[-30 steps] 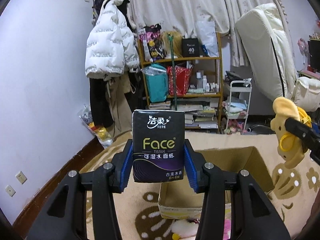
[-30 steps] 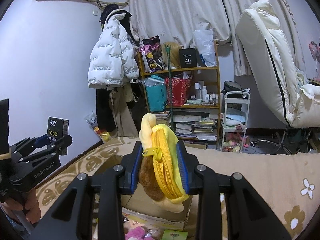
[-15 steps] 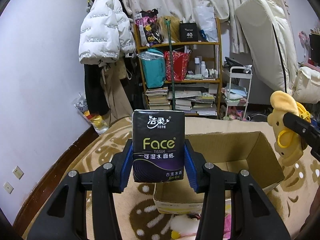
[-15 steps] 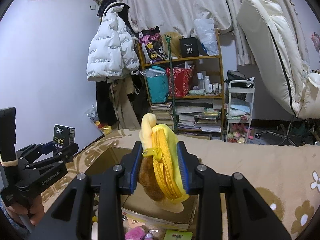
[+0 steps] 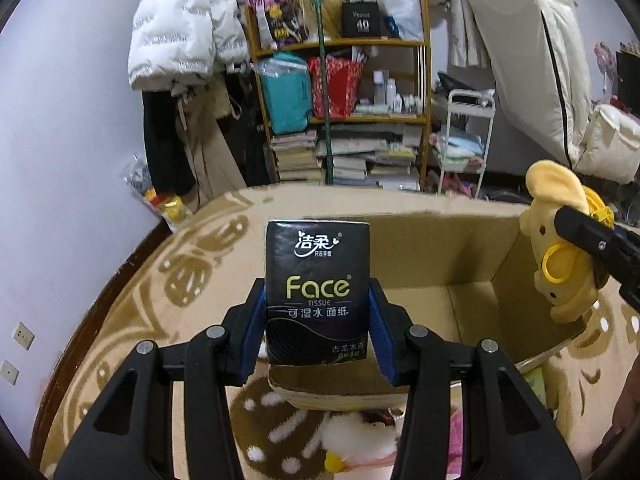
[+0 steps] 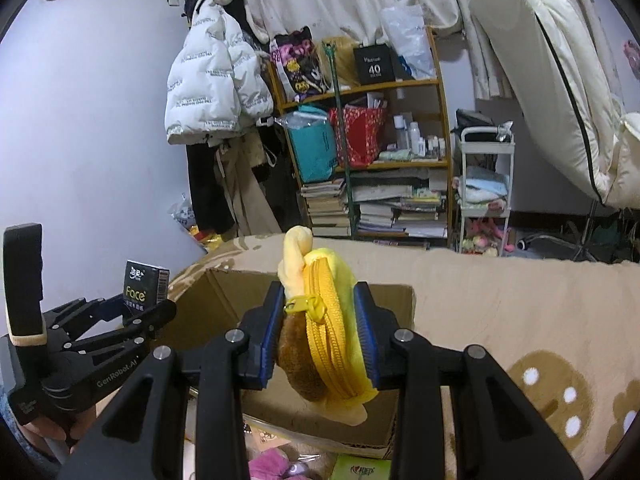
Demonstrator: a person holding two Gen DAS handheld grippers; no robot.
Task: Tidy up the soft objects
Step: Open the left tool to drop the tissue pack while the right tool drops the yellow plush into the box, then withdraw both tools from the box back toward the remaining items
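Note:
My left gripper [image 5: 317,334] is shut on a black pack of Face tissues [image 5: 317,292], held upright just before the near wall of an open cardboard box [image 5: 436,248]. In the right wrist view the same tissue pack [image 6: 144,288] shows at the left in that gripper. My right gripper [image 6: 320,344] is shut on a yellow plush pouch [image 6: 328,320] with a zip, above the box's [image 6: 224,300] near edge. The left wrist view catches that pouch [image 5: 560,248] at the right, over the box's right wall.
The box stands on a beige patterned rug [image 6: 500,308]. Plush toys, one white [image 5: 356,436] and one pink [image 6: 268,464], lie on the floor just below the grippers. Behind are a cluttered shelf [image 5: 344,112], hanging coats [image 5: 180,40], a white cart [image 5: 464,140] and a leaning mattress [image 5: 532,52].
Both grippers have sunk and tipped downward toward the box, which now fills more of each view. Both grips are unchanged.

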